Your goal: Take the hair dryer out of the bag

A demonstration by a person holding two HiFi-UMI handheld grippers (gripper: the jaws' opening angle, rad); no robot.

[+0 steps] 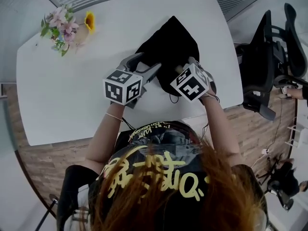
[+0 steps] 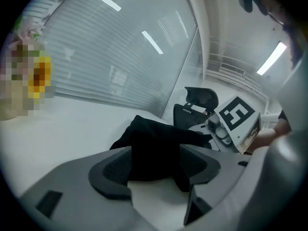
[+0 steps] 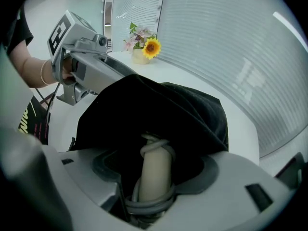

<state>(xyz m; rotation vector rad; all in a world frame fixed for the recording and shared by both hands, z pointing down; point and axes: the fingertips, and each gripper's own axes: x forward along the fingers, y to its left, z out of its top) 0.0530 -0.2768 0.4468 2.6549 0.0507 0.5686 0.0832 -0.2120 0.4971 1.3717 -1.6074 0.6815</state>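
A black cloth bag lies on the white table, its mouth toward me. My right gripper is at the mouth, shut on the hair dryer's beige handle, which has a grey cord wound round it. The handle stands between the jaws in the right gripper view, and the rest of the dryer is hidden inside the bag. My left gripper is at the bag's left edge with its jaws wide open. In the left gripper view, black fabric lies between and beyond the open left gripper.
A vase of flowers with a sunflower stands at the table's far left corner. Black office chairs are off the table's right side. The table's near edge runs just in front of my arms.
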